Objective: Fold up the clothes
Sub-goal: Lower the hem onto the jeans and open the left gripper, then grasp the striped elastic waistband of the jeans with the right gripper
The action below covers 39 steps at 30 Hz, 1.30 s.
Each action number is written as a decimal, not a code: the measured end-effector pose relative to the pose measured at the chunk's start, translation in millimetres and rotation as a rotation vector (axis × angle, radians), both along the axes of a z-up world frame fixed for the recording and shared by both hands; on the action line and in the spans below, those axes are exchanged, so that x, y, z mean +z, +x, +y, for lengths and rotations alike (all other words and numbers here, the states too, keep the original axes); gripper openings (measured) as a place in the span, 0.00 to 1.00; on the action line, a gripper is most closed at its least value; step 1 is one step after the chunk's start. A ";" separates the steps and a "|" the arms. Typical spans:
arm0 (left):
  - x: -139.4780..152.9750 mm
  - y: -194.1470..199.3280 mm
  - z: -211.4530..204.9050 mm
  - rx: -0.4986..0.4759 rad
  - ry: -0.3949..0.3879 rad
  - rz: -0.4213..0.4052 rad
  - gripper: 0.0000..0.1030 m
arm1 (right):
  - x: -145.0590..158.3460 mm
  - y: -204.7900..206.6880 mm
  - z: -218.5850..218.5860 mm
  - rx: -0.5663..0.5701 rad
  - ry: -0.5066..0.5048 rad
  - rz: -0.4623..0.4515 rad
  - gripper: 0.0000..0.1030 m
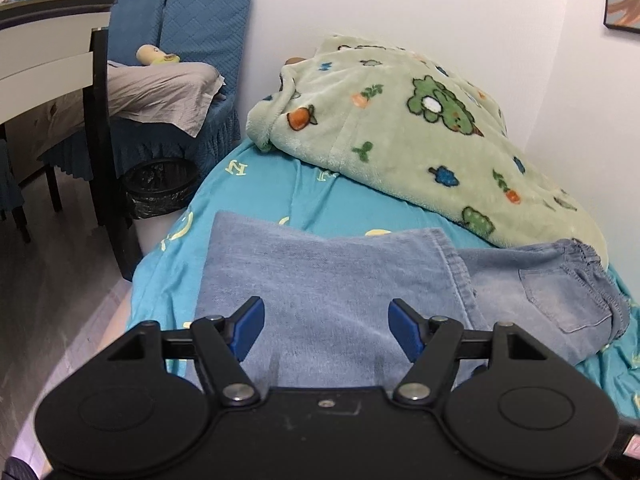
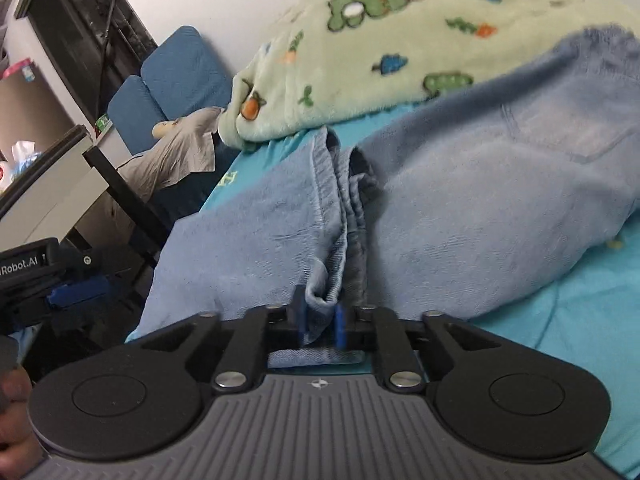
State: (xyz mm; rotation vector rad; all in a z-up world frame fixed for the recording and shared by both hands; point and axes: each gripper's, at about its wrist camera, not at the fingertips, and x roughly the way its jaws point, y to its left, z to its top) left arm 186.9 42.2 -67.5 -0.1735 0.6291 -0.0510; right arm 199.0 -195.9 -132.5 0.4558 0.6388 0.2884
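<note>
Light blue jeans (image 1: 332, 280) lie folded over on a turquoise bed sheet (image 1: 260, 196), leg hems laid across the seat, back pocket at the right. My left gripper (image 1: 326, 330) is open and empty just above the folded leg. In the right wrist view my right gripper (image 2: 320, 320) is shut on the hem edge of the jeans (image 2: 480, 200), where two layers bunch between the blue pads. The left gripper (image 2: 60, 292) shows at that view's left edge.
A green fleece blanket (image 1: 400, 128) with cartoon prints is heaped on the bed against the white wall. Blue-covered chairs (image 1: 192, 40) with a grey cloth, a dark table leg (image 1: 102, 140) and a black bin (image 1: 160, 188) stand left of the bed.
</note>
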 end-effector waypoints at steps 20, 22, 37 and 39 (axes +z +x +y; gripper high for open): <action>-8.6 16.6 28.3 0.059 -0.132 0.038 0.64 | 14.9 88.5 -7.9 0.095 0.109 0.013 0.15; -7.4 15.9 26.6 0.058 -0.117 0.035 0.64 | 41.4 82.3 -10.0 0.106 0.080 -0.059 0.15; -33.1 31.3 8.4 0.020 -0.026 0.089 0.64 | 20.2 111.8 -80.7 -0.012 -0.109 0.086 0.19; -37.2 33.4 5.9 0.025 -0.009 0.096 0.64 | -1.9 108.3 -89.5 -0.023 -0.091 0.131 0.33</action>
